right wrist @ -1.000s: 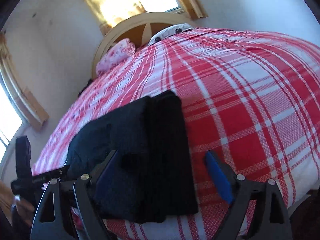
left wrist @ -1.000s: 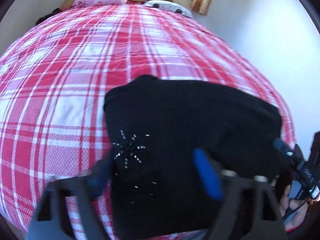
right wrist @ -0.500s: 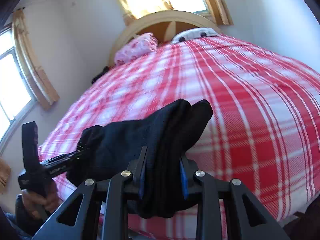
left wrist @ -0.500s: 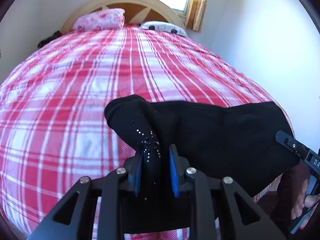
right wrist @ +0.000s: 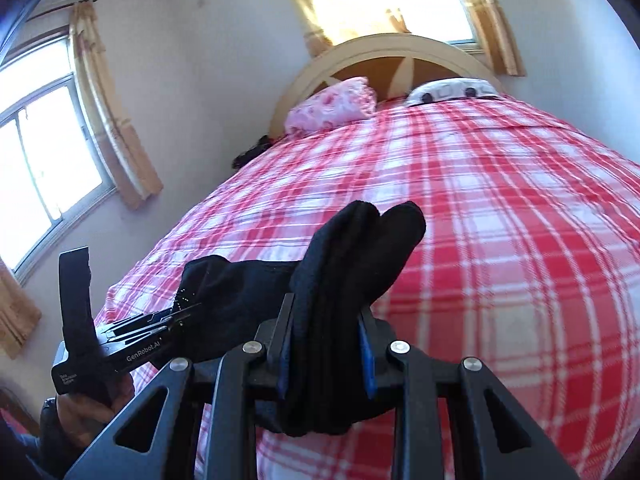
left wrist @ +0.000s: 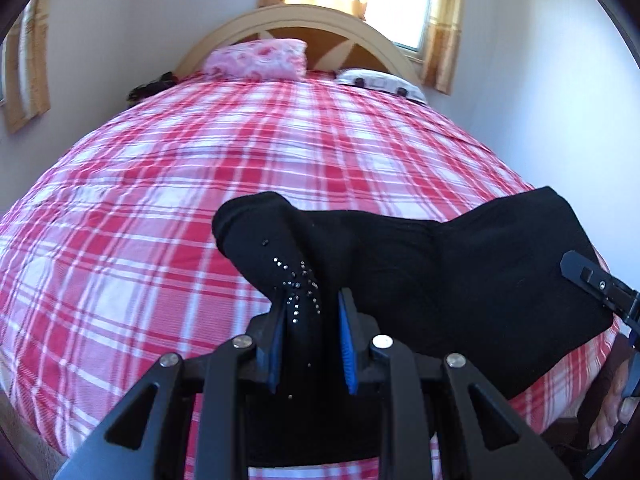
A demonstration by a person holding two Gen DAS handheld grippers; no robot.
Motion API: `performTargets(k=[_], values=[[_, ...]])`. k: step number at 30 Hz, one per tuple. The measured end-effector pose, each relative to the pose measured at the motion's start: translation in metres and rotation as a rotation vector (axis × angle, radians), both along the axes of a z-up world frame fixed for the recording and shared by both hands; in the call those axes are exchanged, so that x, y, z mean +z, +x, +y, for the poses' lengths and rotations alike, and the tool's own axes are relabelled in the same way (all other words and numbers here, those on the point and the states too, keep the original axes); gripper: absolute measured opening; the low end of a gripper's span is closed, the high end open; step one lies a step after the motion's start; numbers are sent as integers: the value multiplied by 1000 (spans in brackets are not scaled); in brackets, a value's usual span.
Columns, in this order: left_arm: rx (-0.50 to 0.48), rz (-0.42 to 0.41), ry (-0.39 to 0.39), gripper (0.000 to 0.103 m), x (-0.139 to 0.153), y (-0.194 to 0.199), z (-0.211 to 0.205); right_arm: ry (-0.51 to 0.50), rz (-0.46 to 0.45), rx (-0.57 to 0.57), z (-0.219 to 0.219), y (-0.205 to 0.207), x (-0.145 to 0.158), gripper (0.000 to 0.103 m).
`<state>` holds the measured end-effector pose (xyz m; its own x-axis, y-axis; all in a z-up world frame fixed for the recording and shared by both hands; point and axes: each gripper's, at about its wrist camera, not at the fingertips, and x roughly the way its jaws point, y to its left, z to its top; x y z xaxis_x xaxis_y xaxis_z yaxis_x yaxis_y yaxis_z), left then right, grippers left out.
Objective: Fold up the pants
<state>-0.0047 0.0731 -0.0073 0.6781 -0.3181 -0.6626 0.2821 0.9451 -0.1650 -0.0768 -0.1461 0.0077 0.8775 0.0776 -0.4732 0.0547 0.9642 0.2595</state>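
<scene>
A bed (left wrist: 160,208) in a red-and-white plaid cover fills both views. Black pants (left wrist: 460,276) hang bunched above its near edge, strung between the two grippers. The left gripper (left wrist: 312,336) is clamped on the corner with sparkly studs; the right gripper (right wrist: 326,348) pinches a thick plain fold. Only the right wrist view shows the side window (right wrist: 36,168) at 9 o'clock; the left view shows the other hand (left wrist: 612,408) at 4 o'clock.

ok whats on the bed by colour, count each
black: 1, the pants, a bunched end clamped in the left gripper, another in the right gripper
pink: 1, the pillow
white with dark spots: 1, the pillow
total: 3
</scene>
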Motion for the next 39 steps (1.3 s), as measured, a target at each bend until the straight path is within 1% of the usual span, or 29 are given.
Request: performTargets(k=[7,14,18,21,26,29,32,34,35,36,37,39], values=[[95,-7,2,25,-1,10,41,1,1,92,33,43,2,28],[178,19,-3,25,-8,19,80,8,20,176,69,78,-1,28],[209,16,4,25,-7,24,93,5,28,215,85,93,-3,28],[227,-4,23,25,-3,30,101,17,32,238,92,106,-5,28],[278,-21,38,25,-2,44,119,48,29,270,102,136,-7,28],[300,-25,54,25,-4,54,126,39,21,281,110,154,-9,28],[327,-41,73,25,-3,64,131,52,19,287,117,174,-12,28],[351,-58,78,19,-1,70,135,55,19,294,119,183,-14,28],[362,-68,84,13,1,73,137,62,16,301,122,190,-15,28],[367,-78,93,10,2,76,138,63,13,304,124,194,-15,28],[380,-103,119,9,4,80,139,63,9,308,128,200,-16,28],[391,-140,144,9,5,86,139,51,4,301,133,209,-17,28]])
